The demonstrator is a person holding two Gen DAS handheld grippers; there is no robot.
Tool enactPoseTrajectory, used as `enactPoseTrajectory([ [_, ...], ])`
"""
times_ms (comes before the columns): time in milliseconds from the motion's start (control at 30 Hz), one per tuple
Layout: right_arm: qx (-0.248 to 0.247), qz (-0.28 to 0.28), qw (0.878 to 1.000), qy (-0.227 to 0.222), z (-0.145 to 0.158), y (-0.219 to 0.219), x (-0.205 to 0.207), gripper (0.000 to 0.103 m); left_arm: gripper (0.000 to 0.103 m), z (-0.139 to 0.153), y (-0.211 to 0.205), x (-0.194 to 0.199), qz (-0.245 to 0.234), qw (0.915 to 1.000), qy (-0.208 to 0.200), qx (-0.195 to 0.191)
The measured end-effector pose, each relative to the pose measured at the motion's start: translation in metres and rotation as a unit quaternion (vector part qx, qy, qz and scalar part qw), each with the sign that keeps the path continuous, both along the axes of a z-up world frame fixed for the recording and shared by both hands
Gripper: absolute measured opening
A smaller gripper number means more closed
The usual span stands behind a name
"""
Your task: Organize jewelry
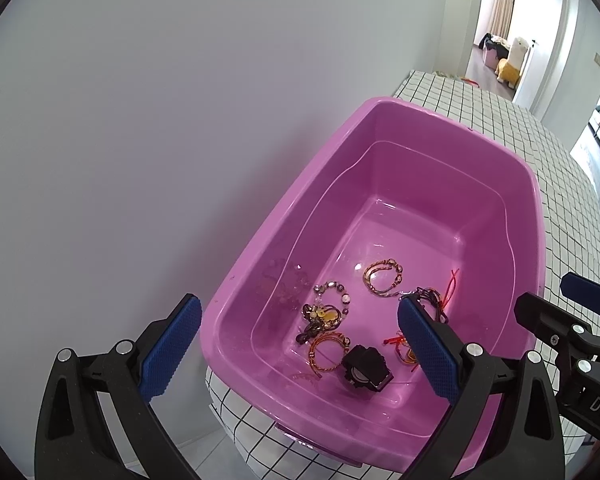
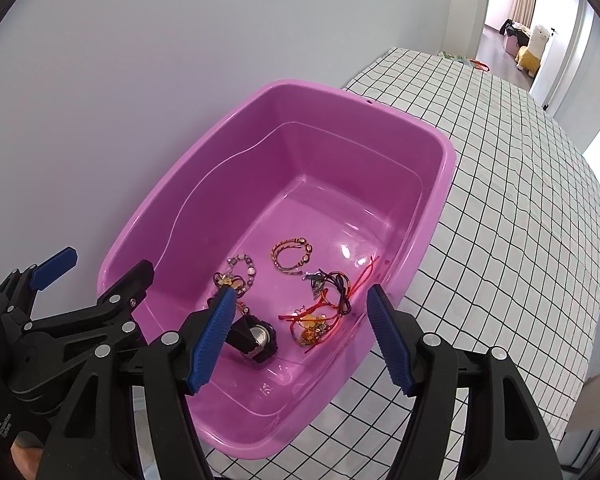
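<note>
A pink plastic tub (image 1: 516, 184) (image 2: 440, 184) stands on a checked tablecloth against the wall. On its floor lie several bracelets: a gold beaded one (image 1: 382, 277) (image 2: 292, 255), a pale bead one (image 1: 332, 292) (image 2: 242, 266), an orange cord one (image 1: 327, 351), a red cord tangle (image 2: 320, 312) (image 1: 440, 294), and a black watch (image 1: 366, 368) (image 2: 256, 340). My left gripper (image 1: 300, 348) is open and empty above the tub's near left corner. My right gripper (image 2: 300, 336) is open and empty above the tub's near end, over the red cords.
The checked tablecloth (image 2: 520, 200) (image 1: 572, 184) stretches right and back from the tub. A grey wall (image 1: 160, 120) runs close along the tub's left side. A doorway (image 2: 520, 12) with a plush toy lies far back.
</note>
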State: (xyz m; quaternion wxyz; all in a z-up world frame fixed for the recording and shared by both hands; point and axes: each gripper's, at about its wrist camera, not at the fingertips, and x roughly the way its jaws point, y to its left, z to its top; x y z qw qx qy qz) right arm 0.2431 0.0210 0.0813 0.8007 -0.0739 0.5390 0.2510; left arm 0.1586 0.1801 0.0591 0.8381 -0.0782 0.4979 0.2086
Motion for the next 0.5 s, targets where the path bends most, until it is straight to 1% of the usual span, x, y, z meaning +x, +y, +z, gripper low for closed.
enactPoseTrajectory([
  [133,0.0,0.0,1.0,-0.001,-0.0003,0.0001,-0.0002,0.065,0.097,0.0005,0.0006,-0.0016,0.001,1.0,-0.005,-0.002],
  [500,0.0,-0.009,1.0,-0.003,0.0002,-0.0018,-0.0018,0.065,0.097,-0.0041,0.0029,-0.001,0.0,0.9999,0.001,-0.01],
])
